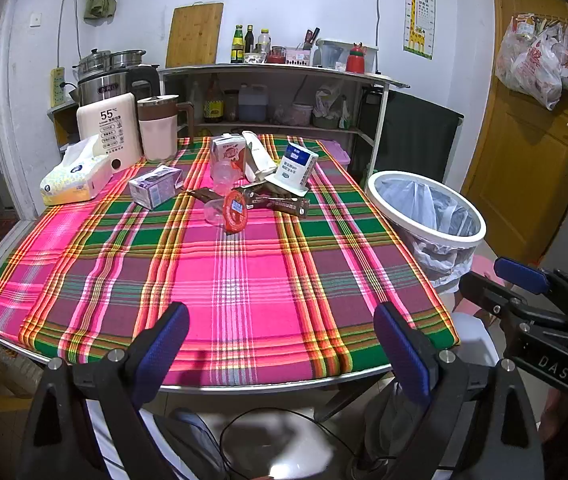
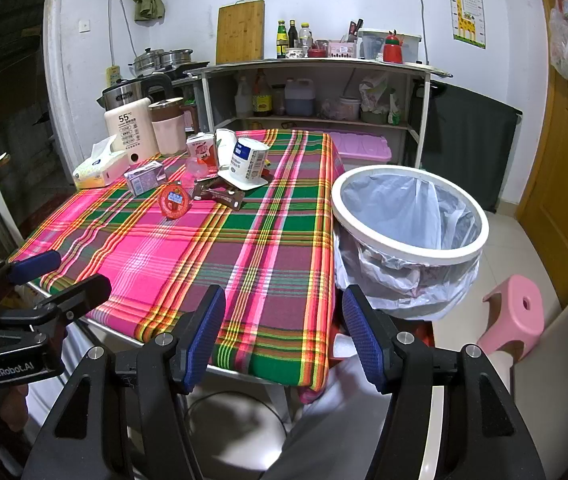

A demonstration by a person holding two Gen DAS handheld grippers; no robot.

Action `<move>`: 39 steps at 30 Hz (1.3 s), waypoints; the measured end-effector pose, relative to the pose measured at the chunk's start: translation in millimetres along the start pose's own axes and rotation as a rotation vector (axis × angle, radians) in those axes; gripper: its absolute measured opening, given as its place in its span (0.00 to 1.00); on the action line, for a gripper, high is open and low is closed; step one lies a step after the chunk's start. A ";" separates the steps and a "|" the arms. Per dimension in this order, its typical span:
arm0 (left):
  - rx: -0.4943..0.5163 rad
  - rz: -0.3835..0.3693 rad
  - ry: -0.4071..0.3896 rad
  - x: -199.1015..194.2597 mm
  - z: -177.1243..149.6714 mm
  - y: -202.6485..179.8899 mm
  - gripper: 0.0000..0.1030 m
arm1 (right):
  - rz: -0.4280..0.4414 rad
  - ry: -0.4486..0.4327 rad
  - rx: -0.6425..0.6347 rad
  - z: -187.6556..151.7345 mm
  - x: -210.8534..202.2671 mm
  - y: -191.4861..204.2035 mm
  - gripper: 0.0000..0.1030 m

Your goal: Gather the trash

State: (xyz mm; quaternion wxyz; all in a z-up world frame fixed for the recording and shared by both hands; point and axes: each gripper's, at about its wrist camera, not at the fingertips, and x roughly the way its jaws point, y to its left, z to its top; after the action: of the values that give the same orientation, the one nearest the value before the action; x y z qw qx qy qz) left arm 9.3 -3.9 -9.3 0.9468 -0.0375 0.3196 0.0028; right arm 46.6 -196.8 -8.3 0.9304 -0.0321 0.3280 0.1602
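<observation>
Trash lies at the far middle of the plaid table point(image 1: 244, 280): a red-lidded clear cup point(image 1: 232, 211), brown wrappers point(image 1: 280, 200), a purple carton point(image 1: 155, 186), a red-and-white milk carton point(image 1: 228, 151), a white-and-blue cup point(image 1: 295, 166) and a clear plastic cup point(image 1: 224, 174). A white bin point(image 1: 427, 208) with a clear liner stands right of the table; it also shows in the right wrist view point(image 2: 409, 216). My left gripper point(image 1: 282, 340) is open and empty over the table's near edge. My right gripper point(image 2: 284, 336) is open and empty at the near right corner, beside the bin.
A tissue pack point(image 1: 76, 178), a white kettle box point(image 1: 110, 130) and a pink jug point(image 1: 158, 128) stand at the table's back left. A shelf point(image 1: 276, 76) with bottles is behind. A pink stool point(image 2: 513, 312) sits on the floor at right. A pink-lidded box point(image 2: 359, 146) is behind the table.
</observation>
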 end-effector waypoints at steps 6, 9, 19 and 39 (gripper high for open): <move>0.000 0.000 0.001 0.6 -0.8 -0.8 0.92 | -0.001 0.001 0.000 -1.7 1.2 -0.5 0.60; 0.000 0.000 0.002 0.8 -0.7 -0.8 0.92 | 0.000 0.002 -0.001 -2.1 1.9 -0.9 0.60; -0.004 0.003 0.016 6.8 -8.9 -5.8 0.92 | 0.005 0.015 -0.005 -2.2 9.0 1.2 0.60; -0.043 0.028 0.022 56.1 31.5 32.4 0.90 | 0.059 0.086 -0.036 37.1 72.0 5.2 0.60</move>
State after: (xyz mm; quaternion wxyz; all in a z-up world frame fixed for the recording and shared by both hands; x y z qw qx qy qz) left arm 72.1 29.7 -20.5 0.9420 -0.0536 0.3305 0.0226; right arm 120.0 -165.8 -23.7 0.9096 -0.0458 0.3658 0.1919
